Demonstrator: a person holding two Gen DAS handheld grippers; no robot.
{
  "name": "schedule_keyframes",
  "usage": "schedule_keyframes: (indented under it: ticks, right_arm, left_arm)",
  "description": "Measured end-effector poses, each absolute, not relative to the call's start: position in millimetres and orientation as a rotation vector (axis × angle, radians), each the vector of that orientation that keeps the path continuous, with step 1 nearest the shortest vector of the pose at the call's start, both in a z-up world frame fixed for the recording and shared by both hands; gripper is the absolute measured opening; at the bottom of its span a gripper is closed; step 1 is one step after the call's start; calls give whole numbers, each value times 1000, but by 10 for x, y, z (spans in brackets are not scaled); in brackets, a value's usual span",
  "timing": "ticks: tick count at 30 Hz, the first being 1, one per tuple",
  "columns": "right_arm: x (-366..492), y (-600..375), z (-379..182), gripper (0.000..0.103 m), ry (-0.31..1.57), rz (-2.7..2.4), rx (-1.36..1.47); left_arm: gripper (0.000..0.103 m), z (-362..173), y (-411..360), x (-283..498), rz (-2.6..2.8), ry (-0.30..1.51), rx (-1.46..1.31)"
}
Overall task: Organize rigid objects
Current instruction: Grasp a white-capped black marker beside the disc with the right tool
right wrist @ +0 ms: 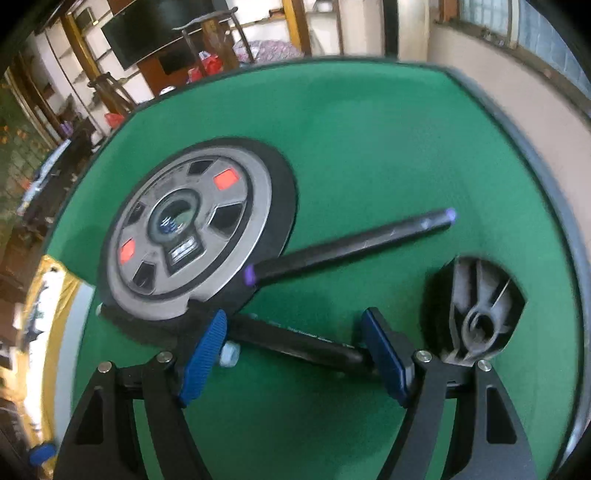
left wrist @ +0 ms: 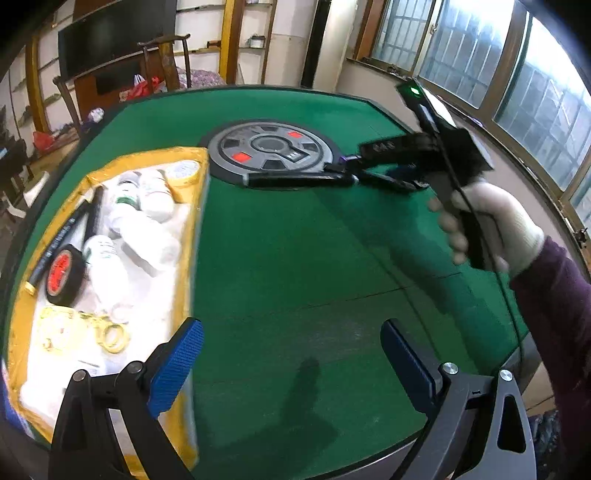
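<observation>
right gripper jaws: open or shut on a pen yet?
Open. In the right wrist view the right gripper has a wide gap between its blue pads, straddling the nearer black pen without pressing it.

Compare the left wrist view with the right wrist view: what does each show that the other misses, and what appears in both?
Only the left wrist view shows the yellow tray with white bottles and a tape roll, plus the gloved hand holding the right gripper. Only the right wrist view shows the second pen and a cut-out pocket. Both show the green table, the round centre panel and a black pen.

Green table (left wrist: 295,258), grey hub (right wrist: 177,225), perhaps television (left wrist: 114,33)
</observation>
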State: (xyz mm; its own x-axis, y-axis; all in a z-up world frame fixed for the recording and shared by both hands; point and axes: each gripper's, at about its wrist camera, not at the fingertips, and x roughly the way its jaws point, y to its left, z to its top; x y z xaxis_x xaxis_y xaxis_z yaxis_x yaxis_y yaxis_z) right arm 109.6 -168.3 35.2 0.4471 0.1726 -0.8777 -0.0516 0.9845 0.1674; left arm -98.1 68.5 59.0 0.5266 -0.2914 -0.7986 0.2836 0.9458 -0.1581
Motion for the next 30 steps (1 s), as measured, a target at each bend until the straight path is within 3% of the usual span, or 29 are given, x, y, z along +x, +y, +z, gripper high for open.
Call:
schedule_keyframes:
  ticks: [5,12,17,19,20,22,24,26,30]
  right_arm:
    - [812,-1579,378,75,1182,216,54]
    - [580,-1105,788,75,990,278,-80]
    - [706,-495,777,73,948,393,-212]
    - [814,-314,639,65,983,401,-268]
    - [890,-259,563,53,1010,398,-282]
    - [950,-240,423,41,1061,353,-323]
    - [951,-364,431,25,1105,354,-226]
    - [907,-547,461,16,1173,358,-87]
    - [623,-837,415,15,1301,437,165]
  left_arm:
    - [98,585,716,-953,-363,965,-53]
    - [98,582,683,-1018,-405,986,-83]
    - [98,630,766,-1114,-391,978,-95]
    - [98,661,809,-1142,-387,971,-104]
    - [98,673,855,-1151,-388,968,-112]
    - [98,687,922,-1153,-394,966,-132]
    - [98,690,957,-1147,-406,967,-158]
    - [98,683,942,-1126,-403,964,-159]
    - [98,616,868,-1114,-416,980,-157]
